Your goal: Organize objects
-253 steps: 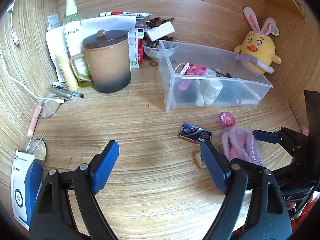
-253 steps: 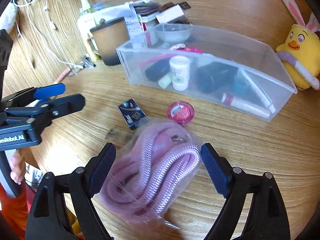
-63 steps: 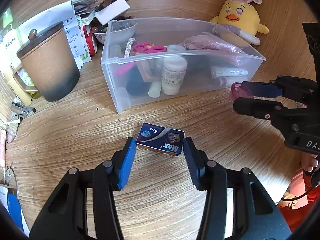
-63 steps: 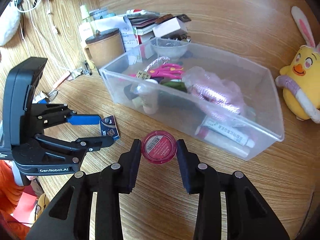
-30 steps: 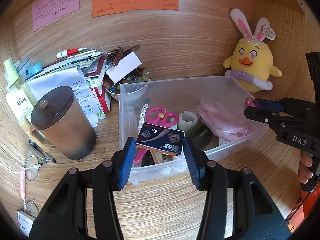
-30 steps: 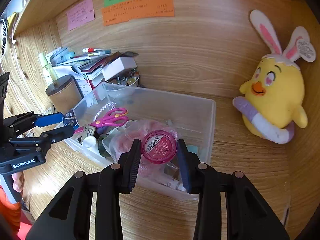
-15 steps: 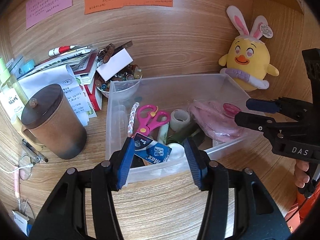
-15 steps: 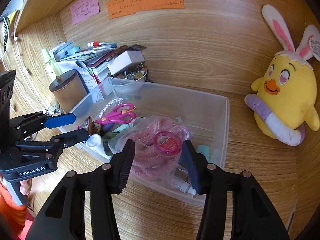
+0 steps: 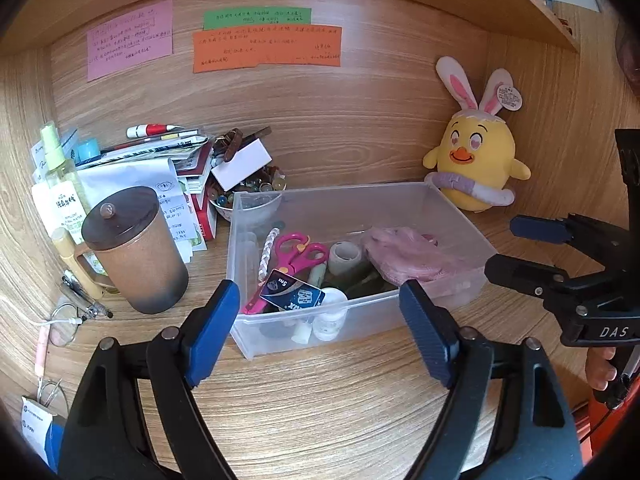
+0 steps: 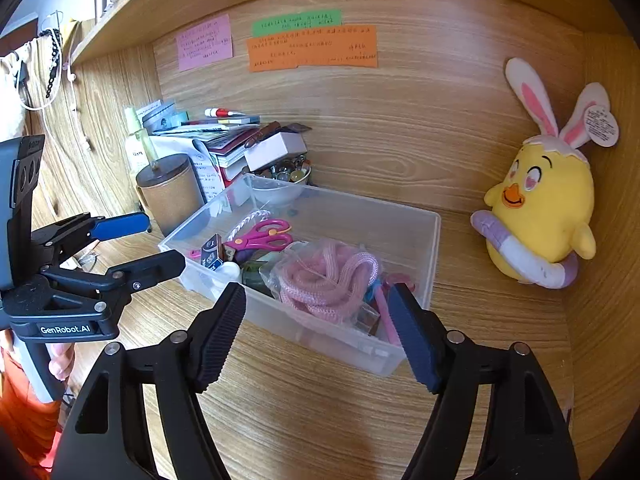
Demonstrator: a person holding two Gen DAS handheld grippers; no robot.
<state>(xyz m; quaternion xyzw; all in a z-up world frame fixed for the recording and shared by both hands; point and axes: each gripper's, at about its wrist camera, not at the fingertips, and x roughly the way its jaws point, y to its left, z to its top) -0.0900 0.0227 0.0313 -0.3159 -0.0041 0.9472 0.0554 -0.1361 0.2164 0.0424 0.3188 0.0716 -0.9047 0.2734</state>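
scissors in bin, mug left

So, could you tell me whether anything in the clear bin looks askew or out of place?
Yes: the small blue box lies tilted in the clear bin, propped on the pink scissors and a white bottle rather than flat. Nothing looks spilled or damaged.
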